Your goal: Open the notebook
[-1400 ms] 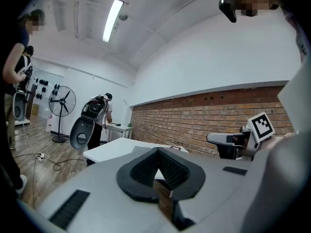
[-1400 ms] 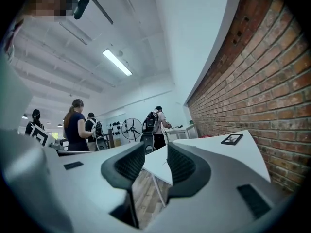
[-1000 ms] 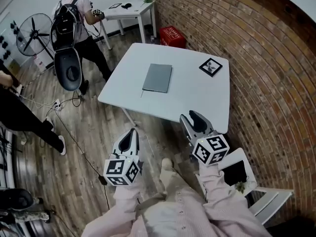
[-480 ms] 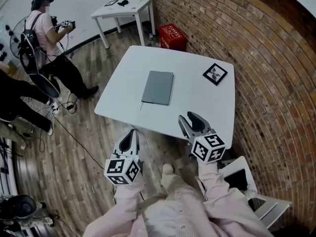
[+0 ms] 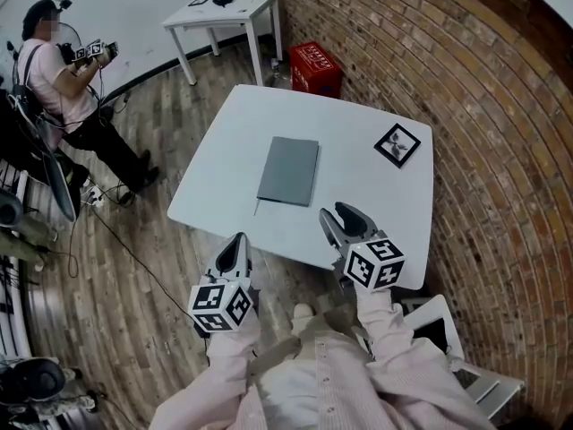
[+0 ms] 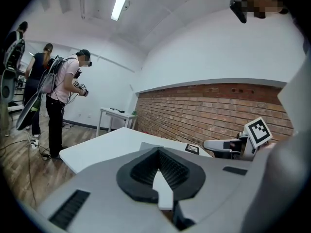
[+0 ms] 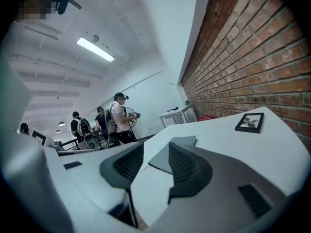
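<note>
Now the table (image 5: 367, 195) has drawn nearer: the right gripper (image 5: 346, 215), jaws wide and empty, reaches its near edge, while the left gripper (image 5: 235, 243), jaws together, trails. The notebook (image 5: 288, 171) lies closed mid-table, untouched.

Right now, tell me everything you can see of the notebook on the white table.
The notebook is slim, rectangular, with a plain grey matte cover, closed and lying flat near the middle of the white table. A thin strand, maybe a ribbon, pokes out at its near left corner. Nothing else touches it.
</note>
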Available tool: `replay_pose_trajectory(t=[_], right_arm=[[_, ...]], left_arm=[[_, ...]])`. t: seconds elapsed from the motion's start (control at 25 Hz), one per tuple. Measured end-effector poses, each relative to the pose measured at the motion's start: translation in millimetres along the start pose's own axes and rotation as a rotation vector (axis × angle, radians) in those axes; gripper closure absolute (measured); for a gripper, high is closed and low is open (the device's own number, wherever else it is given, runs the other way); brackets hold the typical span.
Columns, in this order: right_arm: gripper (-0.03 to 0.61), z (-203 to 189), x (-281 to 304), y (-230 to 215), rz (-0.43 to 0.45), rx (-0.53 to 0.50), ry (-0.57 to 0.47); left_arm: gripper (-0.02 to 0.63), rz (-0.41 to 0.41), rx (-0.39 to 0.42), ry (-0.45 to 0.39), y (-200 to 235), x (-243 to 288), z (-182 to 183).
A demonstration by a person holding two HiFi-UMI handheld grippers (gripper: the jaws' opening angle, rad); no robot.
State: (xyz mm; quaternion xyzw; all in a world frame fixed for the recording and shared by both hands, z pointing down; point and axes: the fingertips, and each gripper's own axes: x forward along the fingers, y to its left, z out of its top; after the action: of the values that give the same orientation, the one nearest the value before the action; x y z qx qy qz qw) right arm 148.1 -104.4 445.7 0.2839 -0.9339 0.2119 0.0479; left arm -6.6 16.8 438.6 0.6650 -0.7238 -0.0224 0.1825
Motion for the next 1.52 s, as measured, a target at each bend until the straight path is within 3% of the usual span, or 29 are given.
replay_pose_trajectory(t=[0.52,1.08,1.52], right_arm=[[0.434,-4,32,-22,-0.032,0.037,0.040],[0.434,-25,90,-58,-0.114,0.144,0.132],[0.436,-50,139,-86,-0.210,0.234,0.283]], left_arm=[[0.621,0.010,-0.033,0.051,20,29,-6],[0.621,-0.076,-0.048,0.186,46,102,-18],[0.621,-0.142,-0.055,0.290,72,166,-24]])
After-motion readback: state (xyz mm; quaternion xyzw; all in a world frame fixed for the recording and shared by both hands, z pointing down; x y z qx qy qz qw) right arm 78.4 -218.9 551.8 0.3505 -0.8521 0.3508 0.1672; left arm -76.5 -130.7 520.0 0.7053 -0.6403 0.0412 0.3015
